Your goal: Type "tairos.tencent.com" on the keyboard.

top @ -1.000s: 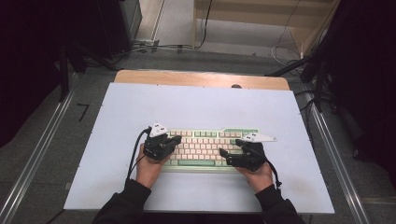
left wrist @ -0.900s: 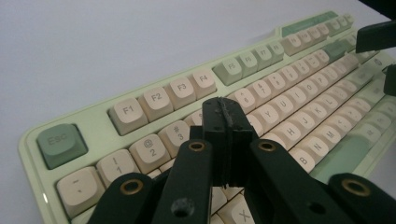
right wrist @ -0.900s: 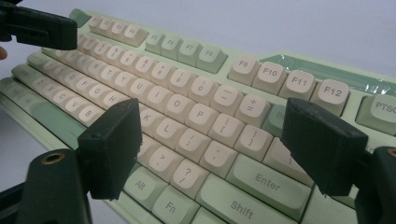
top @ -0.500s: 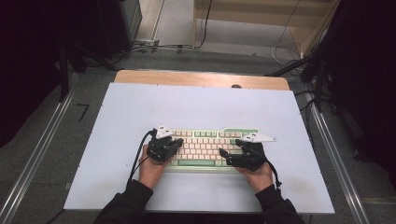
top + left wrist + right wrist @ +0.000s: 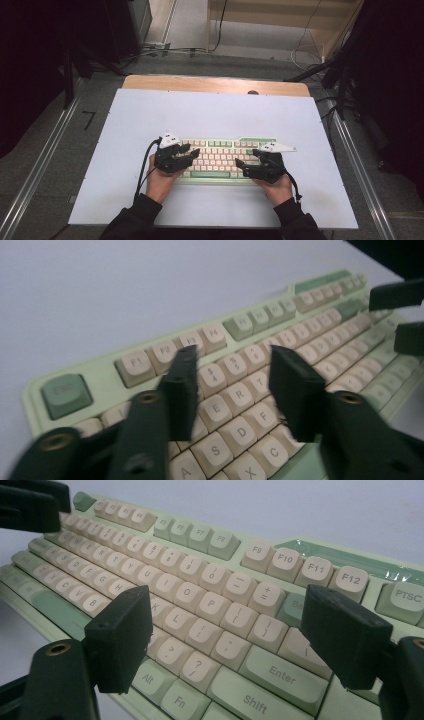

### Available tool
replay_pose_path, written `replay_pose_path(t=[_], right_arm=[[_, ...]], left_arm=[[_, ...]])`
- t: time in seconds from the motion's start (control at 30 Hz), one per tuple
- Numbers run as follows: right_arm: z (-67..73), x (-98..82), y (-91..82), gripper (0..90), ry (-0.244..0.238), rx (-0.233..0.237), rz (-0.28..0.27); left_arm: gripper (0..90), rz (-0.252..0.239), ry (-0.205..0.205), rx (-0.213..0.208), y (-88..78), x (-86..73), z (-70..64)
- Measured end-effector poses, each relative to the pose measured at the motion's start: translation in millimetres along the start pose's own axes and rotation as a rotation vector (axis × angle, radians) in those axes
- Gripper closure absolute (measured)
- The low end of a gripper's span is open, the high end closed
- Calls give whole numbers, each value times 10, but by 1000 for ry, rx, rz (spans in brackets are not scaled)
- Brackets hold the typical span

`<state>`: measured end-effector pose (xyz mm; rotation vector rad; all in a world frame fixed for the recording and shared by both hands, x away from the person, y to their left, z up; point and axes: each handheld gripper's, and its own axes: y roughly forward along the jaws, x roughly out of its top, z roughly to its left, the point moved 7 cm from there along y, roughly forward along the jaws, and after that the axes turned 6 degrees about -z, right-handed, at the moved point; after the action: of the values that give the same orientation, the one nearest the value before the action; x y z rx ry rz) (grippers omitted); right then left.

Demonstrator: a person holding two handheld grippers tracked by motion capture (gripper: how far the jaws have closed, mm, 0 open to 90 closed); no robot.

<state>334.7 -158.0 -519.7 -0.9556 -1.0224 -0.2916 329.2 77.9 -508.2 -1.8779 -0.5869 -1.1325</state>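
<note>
Over keyboard [image 5: 220, 155], both grippers seemingly open

I see a pale blue-white mat [image 5: 215, 117] covering most of the table [image 5: 210, 83], whose wooden far edge stays bare, with a small dark spot [image 5: 253, 92] on it. Metal rails [image 5: 42, 162] run along both sides on the grey floor [image 5: 45, 125]. Beyond the table, cables [image 5: 165, 50] trail across the floor beside a wooden cabinet [image 5: 280, 12].
</note>
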Motion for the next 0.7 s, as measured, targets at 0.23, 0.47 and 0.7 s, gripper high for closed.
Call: replay_pose_path(t=[0.23,0.47,0.7], right_arm=[[31,14,-12,361,-6,5,-13],[121,37,23,721,-2,62,-17],[260,53,115,876,-42,98,-7]], left_arm=[[335,-25,-43,51,-88,13,179],[335,-35,-47,87,-139,-18,251],[337,-31,-51,108,-200,-65,295]])
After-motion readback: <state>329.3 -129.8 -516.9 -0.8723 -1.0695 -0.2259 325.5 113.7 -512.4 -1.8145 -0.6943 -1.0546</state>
